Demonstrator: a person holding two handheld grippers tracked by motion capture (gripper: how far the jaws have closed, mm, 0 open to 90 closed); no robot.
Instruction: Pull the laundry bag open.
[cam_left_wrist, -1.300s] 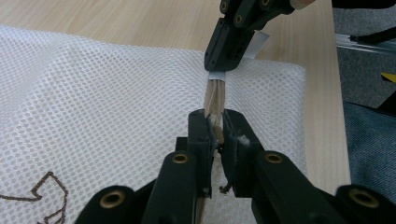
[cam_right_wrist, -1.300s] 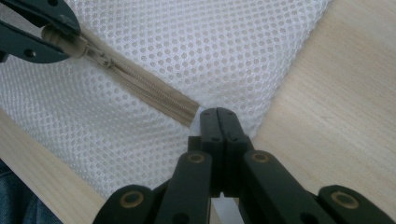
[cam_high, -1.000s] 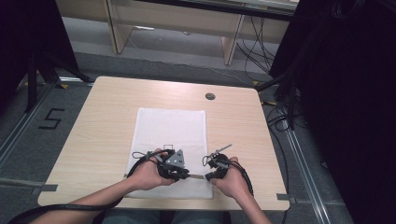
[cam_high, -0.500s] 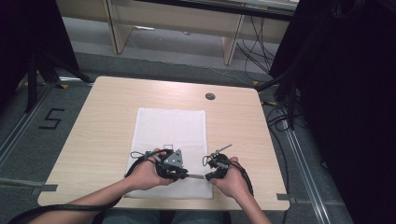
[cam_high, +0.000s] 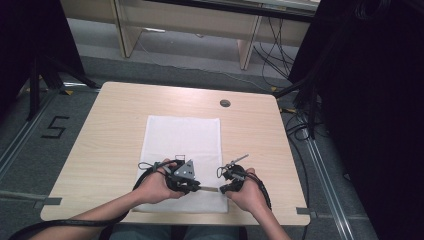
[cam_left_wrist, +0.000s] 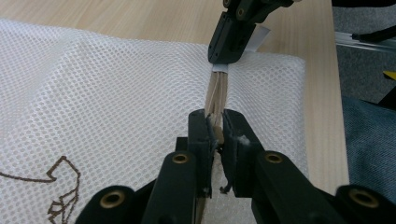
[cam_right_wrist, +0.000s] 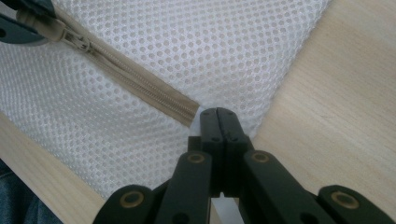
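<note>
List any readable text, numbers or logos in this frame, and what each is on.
"5": black mark on the grey floor, left of the table.
Brown line-drawn logo on the white mesh bag: no letters legible.
White tag at the bag's corner: blank as seen.

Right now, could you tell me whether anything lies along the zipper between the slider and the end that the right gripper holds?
Nothing visible does: the beige zipper runs bare from the slider to the right gripper.

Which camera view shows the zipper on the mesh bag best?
The right gripper view: the zipper runs lengthwise with teeth and slider visible. The left gripper view sees it end-on, pinched in the left gripper. The high view shows a thin line between the grippers.
</note>
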